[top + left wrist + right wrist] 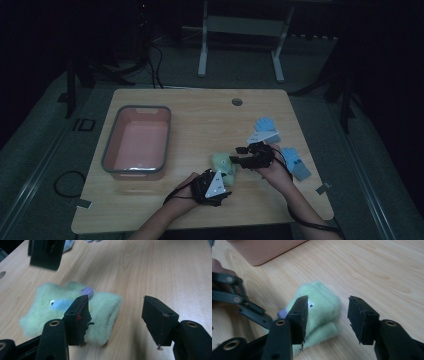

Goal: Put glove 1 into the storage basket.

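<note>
A fuzzy pale-green plush toy [221, 163] with a small purple nub and a blue patch lies flat on the wooden table [200, 120], between my two hands. My left gripper [226, 184] sits just below it, pointing up at it. In the left gripper view its jaws [116, 312] stand apart: the left one overlaps the plush toy's [57, 312] right edge, and the gap shows mostly bare wood. My right gripper [235, 157] comes in from the right. Its jaws [328, 315] are open, with the plush toy's [322, 305] right side between them, unpressed.
A pink tub [136, 107] with a grey rim stands on the left half of the table. Two light-blue gloves [264, 123] [296, 162] lie near the right edge. A cable hole [237, 101] sits at the back. The left gripper's linkage [237, 300] crosses the right gripper view.
</note>
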Action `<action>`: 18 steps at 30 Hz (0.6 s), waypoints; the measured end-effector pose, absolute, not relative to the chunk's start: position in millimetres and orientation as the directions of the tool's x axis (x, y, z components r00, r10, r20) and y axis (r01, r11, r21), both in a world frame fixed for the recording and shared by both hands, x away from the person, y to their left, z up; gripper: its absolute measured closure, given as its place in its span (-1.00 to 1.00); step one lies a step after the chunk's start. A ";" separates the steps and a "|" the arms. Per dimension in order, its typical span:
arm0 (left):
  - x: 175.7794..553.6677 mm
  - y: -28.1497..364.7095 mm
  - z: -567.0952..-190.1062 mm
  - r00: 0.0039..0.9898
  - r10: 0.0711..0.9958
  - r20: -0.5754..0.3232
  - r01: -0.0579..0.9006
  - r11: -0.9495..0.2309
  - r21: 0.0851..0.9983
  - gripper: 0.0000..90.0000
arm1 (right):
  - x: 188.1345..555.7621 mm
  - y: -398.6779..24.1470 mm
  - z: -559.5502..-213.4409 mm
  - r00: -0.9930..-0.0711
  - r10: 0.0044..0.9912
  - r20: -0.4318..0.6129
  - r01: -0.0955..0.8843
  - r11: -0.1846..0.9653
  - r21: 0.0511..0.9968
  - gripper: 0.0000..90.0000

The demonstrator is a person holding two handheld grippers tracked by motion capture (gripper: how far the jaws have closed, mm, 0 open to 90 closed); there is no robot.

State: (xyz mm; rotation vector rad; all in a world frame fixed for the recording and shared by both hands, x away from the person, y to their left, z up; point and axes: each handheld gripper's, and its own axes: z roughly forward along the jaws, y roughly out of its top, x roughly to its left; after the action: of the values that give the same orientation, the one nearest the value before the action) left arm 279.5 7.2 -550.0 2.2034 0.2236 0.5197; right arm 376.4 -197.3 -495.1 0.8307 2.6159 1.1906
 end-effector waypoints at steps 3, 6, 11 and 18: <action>284.1 2.2 -553.0 0.896 0.320 0.306 -0.025 -0.653 0.757 -0.12 | 384.8 -190.6 -502.7 -0.838 0.533 0.113 0.440 0.539 0.718 0.06; 287.7 0.9 -555.5 0.894 0.320 0.314 -0.025 -0.663 0.748 -0.09 | 391.5 -185.8 -508.8 -0.840 0.528 0.125 0.448 0.546 0.708 0.01; 297.2 1.8 -561.7 0.897 0.311 0.313 -0.006 -0.701 0.713 -0.07 | 407.9 -175.8 -535.6 -0.829 0.530 0.178 0.505 0.572 0.646 -0.16; 300.8 1.1 -563.7 0.892 0.299 0.339 -0.019 -0.725 0.689 0.11 | 414.5 -176.6 -545.6 -0.821 0.511 0.254 0.544 0.567 0.618 -0.08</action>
State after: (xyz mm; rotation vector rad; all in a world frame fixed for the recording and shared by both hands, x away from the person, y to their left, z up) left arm 300.8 1.1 -563.7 2.3236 0.1994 0.5637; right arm 414.5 -176.6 -545.6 0.9505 2.8223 1.1393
